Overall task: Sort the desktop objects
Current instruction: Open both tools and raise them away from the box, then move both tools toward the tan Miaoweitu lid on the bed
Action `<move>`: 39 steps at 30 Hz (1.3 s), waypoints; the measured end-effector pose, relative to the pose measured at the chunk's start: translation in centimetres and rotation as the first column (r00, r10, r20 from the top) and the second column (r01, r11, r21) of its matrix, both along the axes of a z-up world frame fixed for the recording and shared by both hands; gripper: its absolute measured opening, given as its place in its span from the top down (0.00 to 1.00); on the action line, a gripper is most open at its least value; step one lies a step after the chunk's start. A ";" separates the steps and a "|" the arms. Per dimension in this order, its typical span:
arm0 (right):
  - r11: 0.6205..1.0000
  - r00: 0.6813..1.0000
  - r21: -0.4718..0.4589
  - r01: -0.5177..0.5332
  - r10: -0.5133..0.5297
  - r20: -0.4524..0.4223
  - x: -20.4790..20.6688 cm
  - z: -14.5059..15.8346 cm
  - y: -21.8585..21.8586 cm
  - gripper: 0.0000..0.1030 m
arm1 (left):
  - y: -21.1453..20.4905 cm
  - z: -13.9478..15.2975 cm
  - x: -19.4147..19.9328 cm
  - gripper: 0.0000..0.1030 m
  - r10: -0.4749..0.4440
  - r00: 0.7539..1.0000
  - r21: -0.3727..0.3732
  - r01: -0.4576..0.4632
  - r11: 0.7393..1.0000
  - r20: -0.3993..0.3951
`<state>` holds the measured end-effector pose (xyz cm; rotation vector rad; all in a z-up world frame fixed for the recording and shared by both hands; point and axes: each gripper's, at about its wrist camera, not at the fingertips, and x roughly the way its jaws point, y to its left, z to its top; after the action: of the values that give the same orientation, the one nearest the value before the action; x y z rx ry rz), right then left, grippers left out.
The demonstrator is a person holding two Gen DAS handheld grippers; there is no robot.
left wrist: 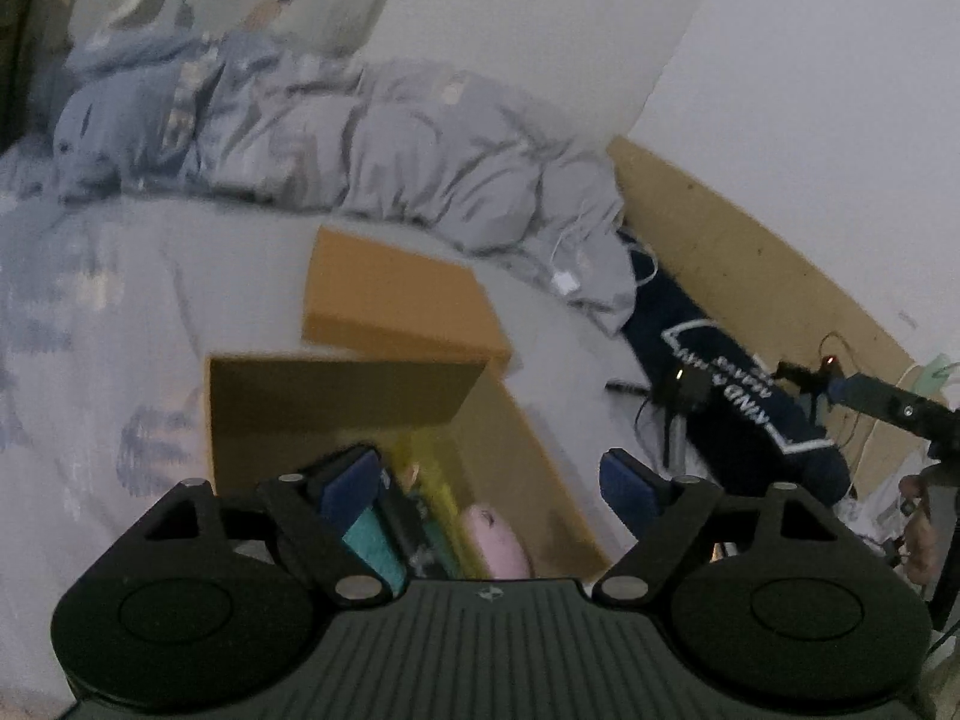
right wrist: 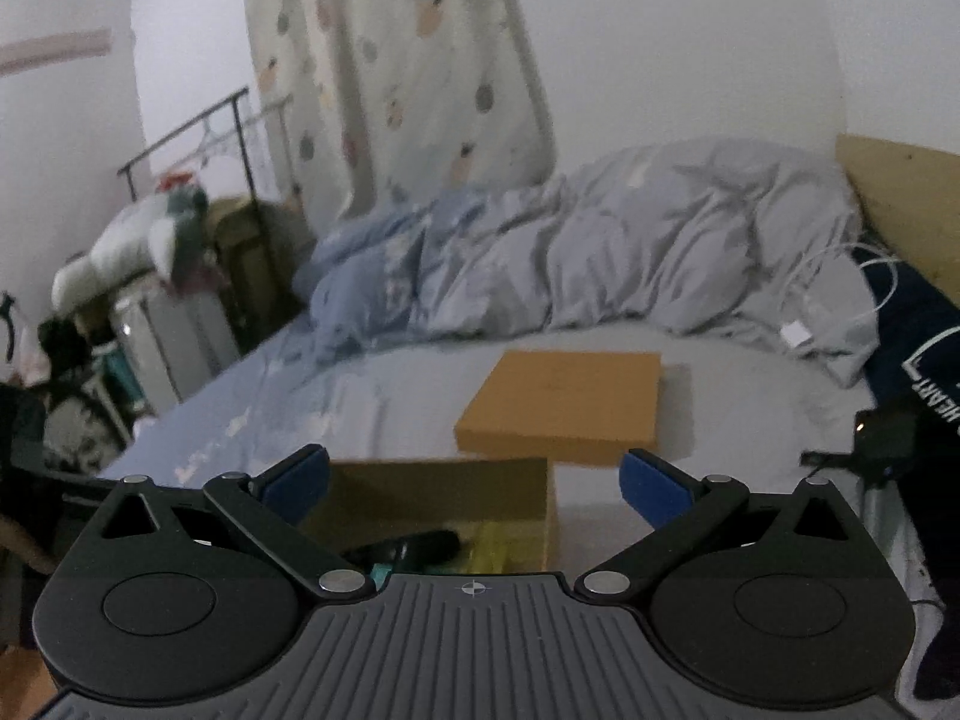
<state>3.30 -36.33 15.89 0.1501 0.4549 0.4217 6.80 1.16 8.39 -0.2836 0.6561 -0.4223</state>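
Not much to read here tbh. The dark navy fabric (left wrist: pixel 738 396) at the right of the left wrist view has white lettering, upside down and blurry, can't make it out. In the right wrist view, the same fabric (right wrist: pixel 930 360) at the right edge shows sideways letters, maybe "HEART".

My left claw (left wrist: pixel 489 483) is showing black arms and dark blue pads (left wrist: pixel 351 480); my right claw (right wrist: pixel 474 483) is wearing the same black and blue. Below them the open box (left wrist: pixel 336 396) is showing tan cardboard, and its lid (right wrist: pixel 570 396) is lying in a warmer orange-brown. Inside, a pink thing (left wrist: pixel 498 546), a yellow thing (left wrist: pixel 429 462), a teal thing (left wrist: pixel 375 543) and a black thing (right wrist: pixel 420 543) are showing. The sheet (right wrist: pixel 384 396) is looking pale blue with faint white marks, the duvet (right wrist: pixel 660 240) grey-blue. The curtain (right wrist: pixel 396 60) is hanging white with grey, pink and peach spots. The headboard (left wrist: pixel 750 264) is showing light wood.
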 end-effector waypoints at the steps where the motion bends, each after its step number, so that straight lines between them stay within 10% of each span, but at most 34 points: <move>1: 1.000 1.000 0.006 0.010 -0.010 0.011 -0.1 0.3 -0.3 0.00 | -0.1 0.6 -0.1 0.14 0.001 1.000 -0.001 -0.001 1.000 0.019; 12: 0.995 0.991 0.053 0.080 -0.085 0.102 -0.6 3.2 -3.1 0.00 | 0.0 6.7 -0.6 0.00 0.097 0.963 0.013 -0.103 0.995 0.250; 28: 0.993 0.975 0.085 0.086 -0.101 0.199 3.0 6.1 -3.6 0.00 | 0.2 9.1 2.9 0.00 0.232 0.902 0.047 -0.266 0.963 0.364; 39: 0.995 0.984 0.073 0.072 -0.083 0.160 8.6 5.8 -2.4 0.00 | 0.6 8.3 6.3 0.00 0.251 0.903 0.072 -0.293 0.953 0.349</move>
<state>11.89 -38.73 21.66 0.1958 0.2739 0.3698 13.11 1.75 16.70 -0.1759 0.2966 -0.1527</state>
